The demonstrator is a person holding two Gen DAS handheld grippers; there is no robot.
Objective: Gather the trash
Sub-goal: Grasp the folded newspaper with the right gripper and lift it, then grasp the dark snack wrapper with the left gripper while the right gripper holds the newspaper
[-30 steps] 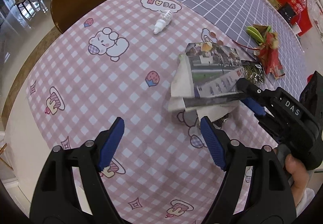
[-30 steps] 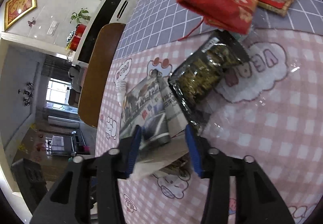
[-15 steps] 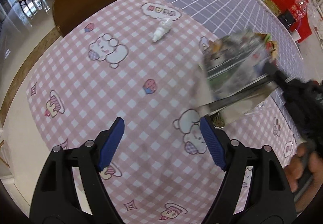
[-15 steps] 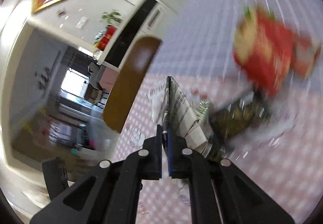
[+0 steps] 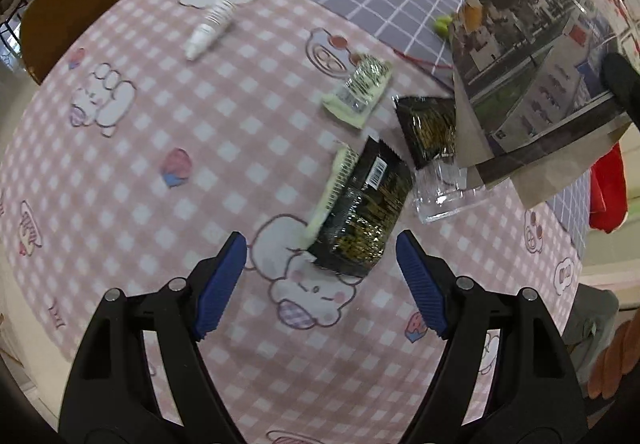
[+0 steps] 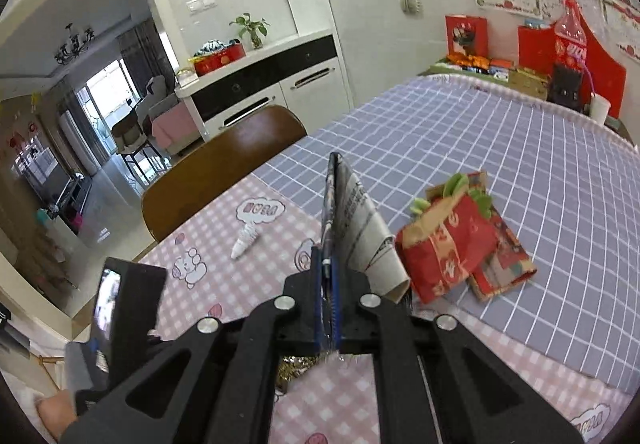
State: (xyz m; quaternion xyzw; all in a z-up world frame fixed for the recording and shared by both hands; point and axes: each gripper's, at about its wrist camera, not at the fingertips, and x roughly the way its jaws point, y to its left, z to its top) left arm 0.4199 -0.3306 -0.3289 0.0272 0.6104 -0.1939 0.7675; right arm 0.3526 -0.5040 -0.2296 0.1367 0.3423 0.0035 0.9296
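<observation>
Right hand-held gripper (image 6: pixel 328 308): jaws closed on folded newspaper (image 6: pixel 352 228), held edge-up above the surface (image 6: pixel 500 147). Red packet (image 6: pixel 452 248) lies on the purple grid cloth, just right of the paper. White tube (image 6: pixel 246 242) on the pink checked cloth, left. Brown chair back (image 6: pixel 224 163) behind.

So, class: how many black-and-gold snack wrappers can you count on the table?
2. One black-and-gold wrapper lies just ahead of the open left gripper; the second wrapper sits farther right, partly under the lifted newspaper, which may hide others.
</observation>
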